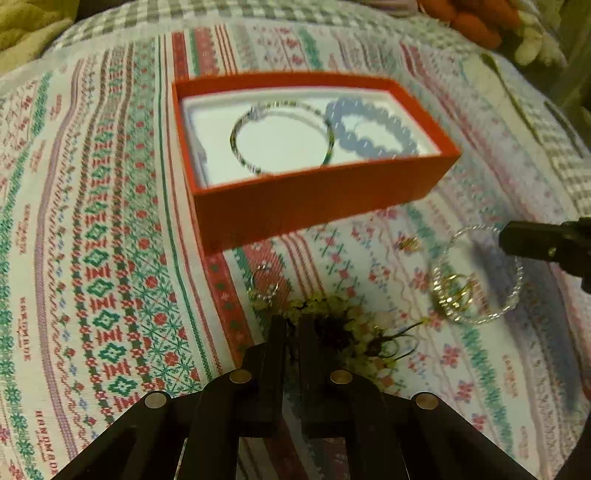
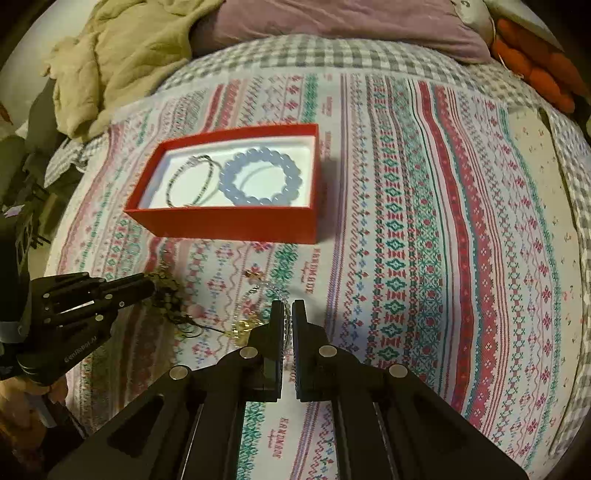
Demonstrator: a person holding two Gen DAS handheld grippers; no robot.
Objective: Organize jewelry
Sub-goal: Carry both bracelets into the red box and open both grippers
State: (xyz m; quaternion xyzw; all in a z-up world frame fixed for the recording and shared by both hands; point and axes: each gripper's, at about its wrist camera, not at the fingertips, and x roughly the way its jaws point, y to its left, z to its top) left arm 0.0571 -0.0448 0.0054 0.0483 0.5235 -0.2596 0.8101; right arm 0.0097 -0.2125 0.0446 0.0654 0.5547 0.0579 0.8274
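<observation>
Red box on the bed already keeps two bracelets, while my left fingers pinch the green beads and my right fingers pinch the clear bracelet, rings still outside.

Landmark: box, sitting on the bed. In box: thin bangle left part, beaded bracelet right part, the two touching or overlapping, can't tell which. In front of box, on bed: small-bead bracelet with cords front-left, left hand-held gripper tip at it. Small earring directly in front of box. Clear bead bracelet nearer still, ring cluster lying within its loop, right hand-held gripper tip over its edge. Small ring just left of the corded bracelet. Behind box: pillow; crumpled blanket behind-left.
</observation>
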